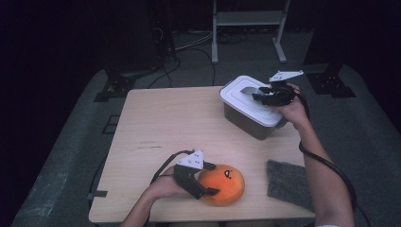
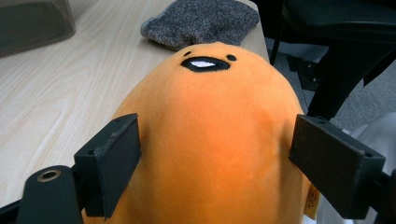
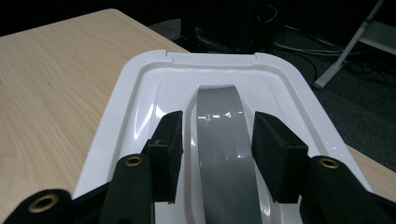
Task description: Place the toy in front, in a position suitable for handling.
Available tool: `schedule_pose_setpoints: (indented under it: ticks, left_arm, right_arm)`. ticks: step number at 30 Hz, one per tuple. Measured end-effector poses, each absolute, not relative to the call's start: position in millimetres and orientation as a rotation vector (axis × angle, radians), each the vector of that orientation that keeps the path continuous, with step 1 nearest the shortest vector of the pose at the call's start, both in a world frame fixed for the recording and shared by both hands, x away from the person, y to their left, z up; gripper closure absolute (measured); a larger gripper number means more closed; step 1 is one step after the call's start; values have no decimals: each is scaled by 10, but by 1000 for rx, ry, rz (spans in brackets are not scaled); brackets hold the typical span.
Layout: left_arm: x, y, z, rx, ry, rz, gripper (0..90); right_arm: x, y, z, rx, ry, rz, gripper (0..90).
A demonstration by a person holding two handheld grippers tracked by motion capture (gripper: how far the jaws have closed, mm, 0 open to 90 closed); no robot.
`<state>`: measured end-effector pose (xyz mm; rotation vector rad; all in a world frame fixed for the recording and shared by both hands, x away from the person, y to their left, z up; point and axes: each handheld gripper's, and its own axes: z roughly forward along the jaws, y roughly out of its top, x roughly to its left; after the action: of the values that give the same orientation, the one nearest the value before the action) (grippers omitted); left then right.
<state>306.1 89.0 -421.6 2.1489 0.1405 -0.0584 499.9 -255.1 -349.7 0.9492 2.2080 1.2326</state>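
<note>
In the high view, the left gripper (image 1: 211, 178) is at the lower middle of the picture, near the front edge of the wooden table (image 1: 161, 123). It is around the left side of an orange plush toy (image 1: 222, 184) with a small face on top. In the left gripper view the orange plush toy (image 2: 210, 135) sits right between the two black jaws. The pads (image 2: 114, 154) are on both sides of it and press into its soft body, so this gripper holds the toy.

To the right of the toy, at the lower right, lies a grey fuzzy cloth (image 1: 286, 182).

At the upper right is a box with a white lid (image 1: 246, 101). The right gripper (image 1: 259, 97) lies on top of the lid. In the right gripper view the grey handle (image 3: 224, 140) runs up between the two jaws. The jaws stand close on each side of it. I cannot tell if they touch it.
</note>
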Motion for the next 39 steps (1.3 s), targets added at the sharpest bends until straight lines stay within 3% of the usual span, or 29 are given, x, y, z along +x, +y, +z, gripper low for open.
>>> schedule_pose_setpoints:
  ticks: [16, 39]
  left_arm:
    - [3063, 893, -4215, 2153, 134, -59, 157]
    - [3043, 885, -4219, 2150, 134, -50, 157]
  right_arm:
    - [5001, -2546, -3515, 928, 2223, 1240, 650]
    - [4739, -2401, -3526, 785, 2323, 1320, 654]
